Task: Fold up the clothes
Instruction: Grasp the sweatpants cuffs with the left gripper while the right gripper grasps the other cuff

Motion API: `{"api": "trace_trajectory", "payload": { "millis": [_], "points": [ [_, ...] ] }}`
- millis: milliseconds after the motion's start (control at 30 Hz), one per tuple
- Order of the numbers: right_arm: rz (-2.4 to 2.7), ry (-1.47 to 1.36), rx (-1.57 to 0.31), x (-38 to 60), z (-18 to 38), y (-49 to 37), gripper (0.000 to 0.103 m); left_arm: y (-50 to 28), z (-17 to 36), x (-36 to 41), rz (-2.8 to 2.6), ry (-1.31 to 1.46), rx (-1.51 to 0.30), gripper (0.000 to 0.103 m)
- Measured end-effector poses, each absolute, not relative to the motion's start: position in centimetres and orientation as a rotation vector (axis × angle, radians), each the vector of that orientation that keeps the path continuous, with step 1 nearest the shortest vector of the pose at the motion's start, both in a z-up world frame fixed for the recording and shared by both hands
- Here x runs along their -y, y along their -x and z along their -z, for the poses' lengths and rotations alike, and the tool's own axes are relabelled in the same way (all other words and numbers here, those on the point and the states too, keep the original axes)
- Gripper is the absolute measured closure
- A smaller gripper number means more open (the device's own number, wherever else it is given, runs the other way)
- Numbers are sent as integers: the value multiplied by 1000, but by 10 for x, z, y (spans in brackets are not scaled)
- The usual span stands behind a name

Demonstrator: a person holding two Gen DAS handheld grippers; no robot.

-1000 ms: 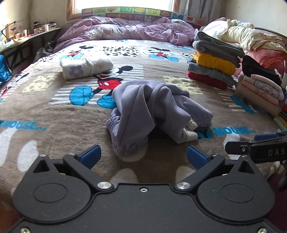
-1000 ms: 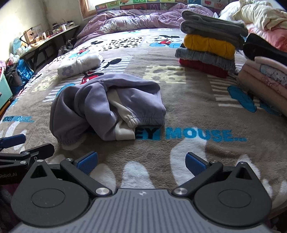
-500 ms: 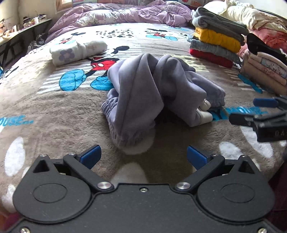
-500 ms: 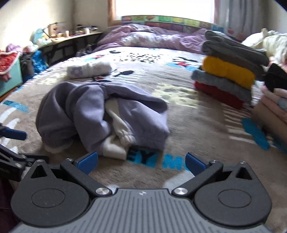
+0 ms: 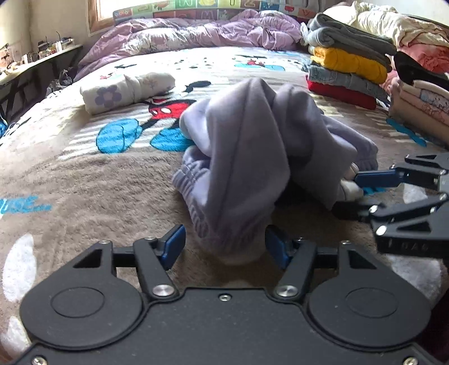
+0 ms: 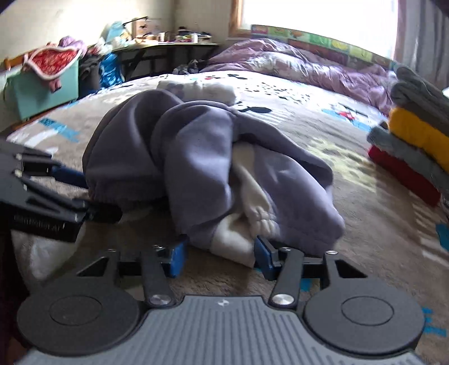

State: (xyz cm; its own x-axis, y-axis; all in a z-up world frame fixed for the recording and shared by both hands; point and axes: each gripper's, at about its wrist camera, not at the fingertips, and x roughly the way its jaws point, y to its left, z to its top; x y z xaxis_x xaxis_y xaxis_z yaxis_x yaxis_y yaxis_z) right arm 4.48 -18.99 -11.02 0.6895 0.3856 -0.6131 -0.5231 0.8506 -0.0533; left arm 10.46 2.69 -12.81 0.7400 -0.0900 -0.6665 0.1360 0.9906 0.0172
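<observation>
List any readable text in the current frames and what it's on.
"USE..." in blue on the blanket, left edge of the left wrist view; the word's start is cut off.
"OA" and a partial character, faint, on the right gripper body.
White print on the left gripper body: too blurred.
Letter tiles on the headboard strip: too blurred.

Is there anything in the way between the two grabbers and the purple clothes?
Nothing visible is. The left gripper already has the purple garment's cuff between its open fingers, and the right gripper has the white-lined end between its fingers.
</observation>
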Motion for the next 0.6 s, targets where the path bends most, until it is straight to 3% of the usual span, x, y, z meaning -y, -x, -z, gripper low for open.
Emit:
{"api": "trace_trajectory", "payload": {
  "millis": [133, 233, 267, 400, 600],
  "points": [
    [-508, 304, -586, 175, 117, -45, 48, -107, 130, -30, 132, -63, -701, 46],
    [-506, 321, -565, 170, 121, -47, 49, -107, 128, -31, 138, -50, -677, 69],
    [-505, 316, -562, 171, 122, -50, 50, -107, 127, -32, 138, -44, -670, 73],
    [-492, 250, -550, 177, 116, -52, 75, -103, 118, -37, 120, -28, -643, 83],
    [-449, 188, -509, 197, 99, -47, 85, -96, 99, -49, 65, -69, -588, 87]
  ]
}}
